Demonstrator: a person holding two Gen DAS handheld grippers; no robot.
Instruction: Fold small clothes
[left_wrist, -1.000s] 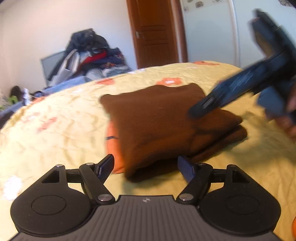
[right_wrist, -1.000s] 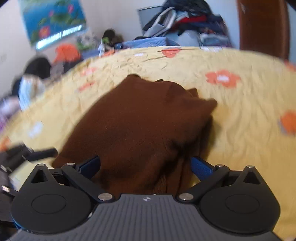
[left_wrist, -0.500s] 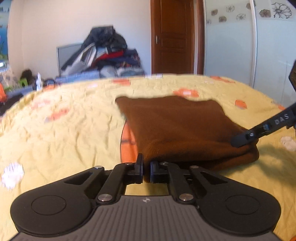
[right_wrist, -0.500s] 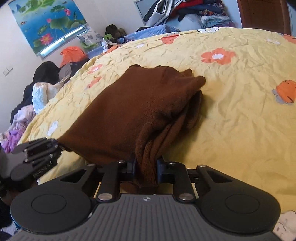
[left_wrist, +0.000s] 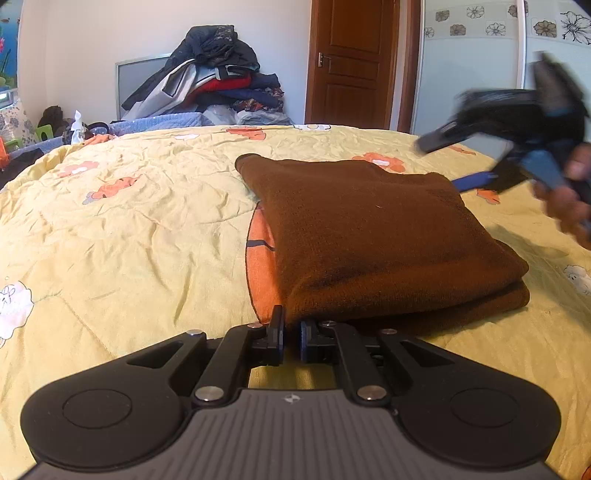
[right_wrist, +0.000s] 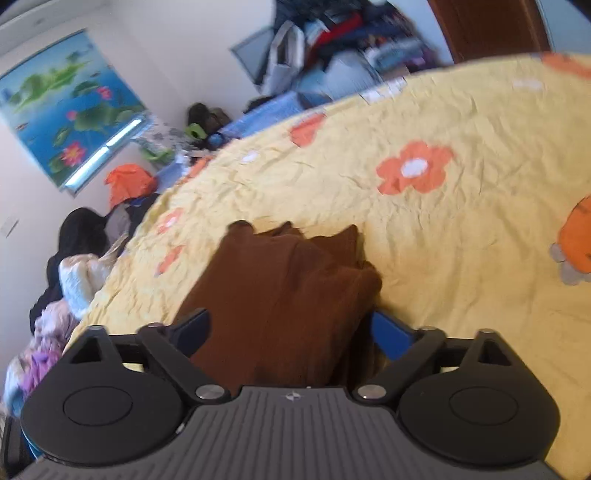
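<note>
A brown garment (left_wrist: 373, 236) lies folded in layers on the yellow flowered bedspread (left_wrist: 129, 229). My left gripper (left_wrist: 291, 338) is shut at the garment's near corner; a thin edge of cloth seems pinched between the fingers. In the right wrist view the same garment (right_wrist: 280, 295) lies under my right gripper (right_wrist: 291, 328), which is open with its jaws spread wide over the cloth. The right gripper also shows blurred in the left wrist view (left_wrist: 517, 147), raised above the garment's far right side.
A pile of clothes (left_wrist: 210, 85) sits past the far edge of the bed. A wooden door (left_wrist: 351, 62) and a white wardrobe (left_wrist: 480, 74) stand behind. More clothes (right_wrist: 74, 266) lie beside the bed, under a lotus picture (right_wrist: 66, 122).
My right gripper has let go of the garment's edge, opened wide and lifted away. My left gripper stays shut at the near corner. The garment lies flatter.
</note>
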